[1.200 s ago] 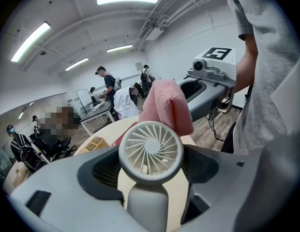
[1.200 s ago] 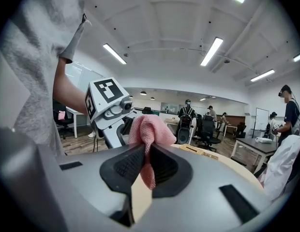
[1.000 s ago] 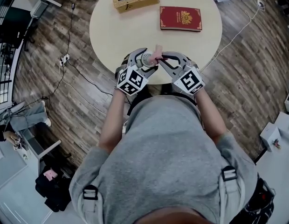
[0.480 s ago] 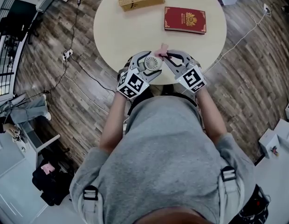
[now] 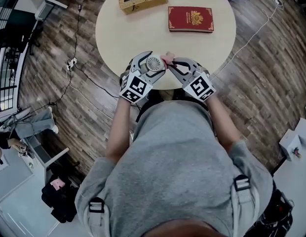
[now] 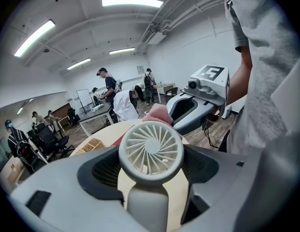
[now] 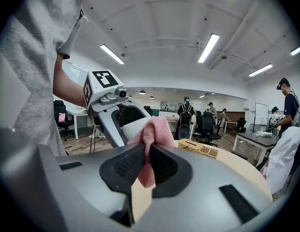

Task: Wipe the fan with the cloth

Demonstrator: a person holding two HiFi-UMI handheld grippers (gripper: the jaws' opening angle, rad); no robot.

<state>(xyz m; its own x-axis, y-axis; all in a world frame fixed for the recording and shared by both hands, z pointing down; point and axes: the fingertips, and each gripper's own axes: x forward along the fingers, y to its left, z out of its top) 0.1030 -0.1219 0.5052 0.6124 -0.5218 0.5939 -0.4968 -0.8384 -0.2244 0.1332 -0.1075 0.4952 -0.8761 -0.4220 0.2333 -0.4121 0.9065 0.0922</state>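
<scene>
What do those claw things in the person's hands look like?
The left gripper and right gripper are smooth light-grey shells with dark ribbed pads inside. Each carries a cube with black-and-white square markers. The person's shirt is grey with short sleeves.

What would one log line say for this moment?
left gripper: shut on fan | right gripper: shut on cloth | cloth at fan's rim
</scene>
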